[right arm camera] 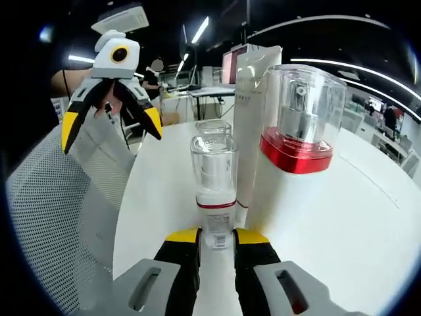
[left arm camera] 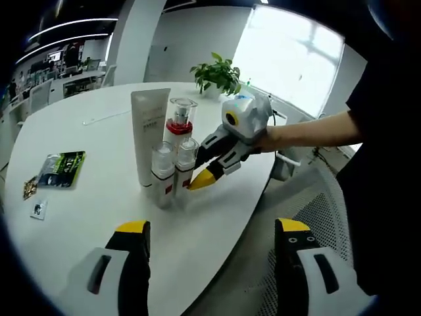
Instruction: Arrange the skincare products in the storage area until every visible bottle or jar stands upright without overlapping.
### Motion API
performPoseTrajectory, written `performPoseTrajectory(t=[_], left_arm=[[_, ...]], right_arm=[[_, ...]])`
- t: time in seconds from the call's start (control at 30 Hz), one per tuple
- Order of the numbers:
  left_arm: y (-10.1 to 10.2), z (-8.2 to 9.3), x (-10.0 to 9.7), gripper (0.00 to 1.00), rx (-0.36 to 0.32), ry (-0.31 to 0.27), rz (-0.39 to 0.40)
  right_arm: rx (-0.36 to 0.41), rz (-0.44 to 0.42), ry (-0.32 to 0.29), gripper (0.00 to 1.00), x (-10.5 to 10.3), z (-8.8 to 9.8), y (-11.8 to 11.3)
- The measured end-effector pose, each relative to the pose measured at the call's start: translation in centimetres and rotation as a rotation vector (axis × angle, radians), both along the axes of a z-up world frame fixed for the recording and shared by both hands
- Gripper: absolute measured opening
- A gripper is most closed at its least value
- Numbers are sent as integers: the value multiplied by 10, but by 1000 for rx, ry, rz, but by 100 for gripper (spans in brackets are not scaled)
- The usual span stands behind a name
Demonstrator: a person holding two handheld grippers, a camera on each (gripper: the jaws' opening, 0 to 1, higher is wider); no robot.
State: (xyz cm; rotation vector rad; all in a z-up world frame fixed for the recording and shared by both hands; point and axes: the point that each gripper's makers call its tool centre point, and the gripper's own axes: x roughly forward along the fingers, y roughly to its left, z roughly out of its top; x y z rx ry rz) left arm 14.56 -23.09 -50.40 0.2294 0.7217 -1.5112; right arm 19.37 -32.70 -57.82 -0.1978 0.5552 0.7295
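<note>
right gripper – jaws closed on small clear-capped bottle, held upright on white table; tall tube just behind | left gripper – jaws spread, nothing held

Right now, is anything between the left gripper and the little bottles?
Nothing visible lies on the bare table between the open left gripper and the bottles. The right gripper comes in from the other side, its fingers closed on one small clear-capped bottle.
</note>
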Motion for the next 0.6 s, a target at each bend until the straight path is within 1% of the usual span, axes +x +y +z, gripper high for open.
performPoseTrajectory(t=[0.23, 0.3, 0.4, 0.43, 0.5, 0.6], left_arm=[[0, -1, -1, 70, 9, -3, -4], [0, -2, -1, 70, 9, -4, -6], [0, -3, -3, 70, 10, -2, -7], [-1, -3, -3, 70, 11, -2, -8], [0, -4, -4, 70, 13, -2, -7], [0, -5, -4, 70, 13, -1, -8]], right_arm=[[14, -24, 10, 15, -3, 3, -3], [13, -35, 10, 14, -5, 6, -4], [38, -76, 11, 12, -5, 8, -4], [28, -95, 13, 11, -5, 7, -5], [28, -99, 14, 9, -6, 6, -5], [36, -117, 13, 10, -5, 7, -5]])
